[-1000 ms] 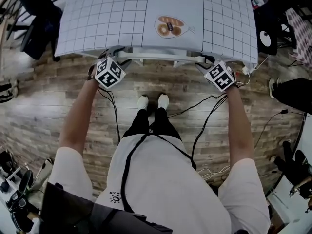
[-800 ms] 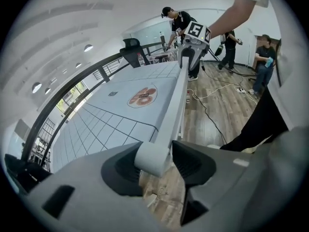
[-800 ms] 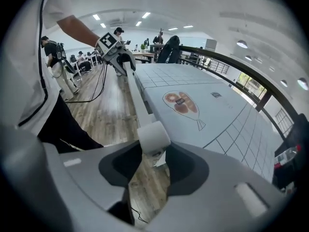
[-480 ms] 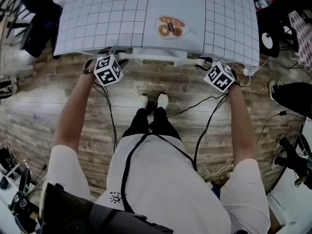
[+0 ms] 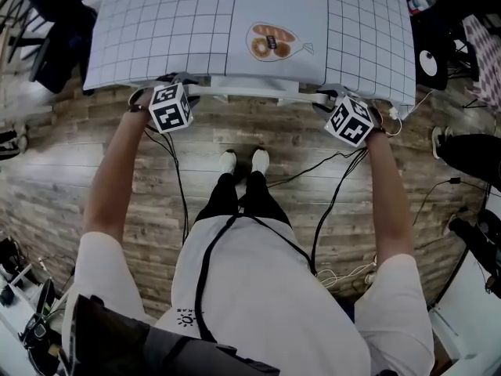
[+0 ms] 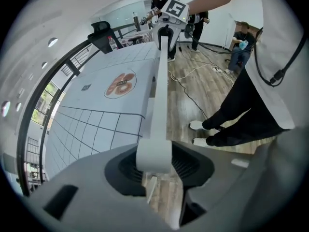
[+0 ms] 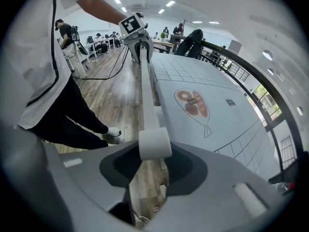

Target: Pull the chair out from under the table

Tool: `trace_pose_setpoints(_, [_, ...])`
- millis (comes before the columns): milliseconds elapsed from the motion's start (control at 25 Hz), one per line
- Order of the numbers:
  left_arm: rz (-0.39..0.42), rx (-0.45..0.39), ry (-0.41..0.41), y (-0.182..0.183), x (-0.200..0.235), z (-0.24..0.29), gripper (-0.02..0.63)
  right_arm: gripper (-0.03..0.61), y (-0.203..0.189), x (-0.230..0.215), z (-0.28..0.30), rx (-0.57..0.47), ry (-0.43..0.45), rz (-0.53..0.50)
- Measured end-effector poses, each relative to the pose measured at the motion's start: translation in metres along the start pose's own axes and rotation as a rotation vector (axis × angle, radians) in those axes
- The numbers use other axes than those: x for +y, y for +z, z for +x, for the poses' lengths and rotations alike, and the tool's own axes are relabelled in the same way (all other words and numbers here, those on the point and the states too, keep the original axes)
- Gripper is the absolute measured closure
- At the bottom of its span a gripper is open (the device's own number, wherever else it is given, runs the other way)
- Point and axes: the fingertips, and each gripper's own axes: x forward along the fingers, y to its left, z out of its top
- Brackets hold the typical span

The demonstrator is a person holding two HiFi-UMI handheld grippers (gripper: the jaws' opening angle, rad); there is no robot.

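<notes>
- Gripping the chair (image 5: pixel 258 92) by the left end of its white top rail (image 6: pixel 161 81), the left tongs (image 6: pixel 153 164) are closed partway, with their pads pressed on the bar.
- The right tongs (image 7: pixel 154 161) clamp the rail's right end the same way.
- The chair sits tucked under the worktop (image 5: pixel 172 30), and only its rail shows, just outside the near edge and parallel to it.
- A gridded cloth (image 5: pixel 368 30) with a printed picture (image 5: pixel 274 41) covers the worktop.
- White shoes (image 5: pixel 243 163) stand on the wooden floor (image 5: pixel 78 171), near that edge.

Open-plan office, desks (image 7: pixel 164 43), seated people (image 7: pixel 100 38)
</notes>
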Motion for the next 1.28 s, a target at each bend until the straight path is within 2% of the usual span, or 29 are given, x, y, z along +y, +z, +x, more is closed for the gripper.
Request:
trace_pose_setpoints(160, [0.014,0.03,-0.011,-0.008,0.002,0.001,0.482,0.442,0.002,0.0,0.001,0.026,0.012,-0.046])
trace_pose_setpoints(760, [0.035,0.057,-0.081,-0.008,-0.017,-0.003,0.489,0.448,-0.002,0.016,-0.002,0.101,0.076,-0.087])
trace_pose_setpoints(920, [0.025,0.052,-0.121,-0.008,-0.036,-0.007,0.489,0.449,-0.002,0.033,-0.006,0.111,0.095,-0.09])
trace_pose_setpoints(1280, [0.016,0.036,-0.139,-0.016,-0.087,-0.019,0.489,0.448,-0.001,0.09,-0.015,0.128,0.094,-0.07])
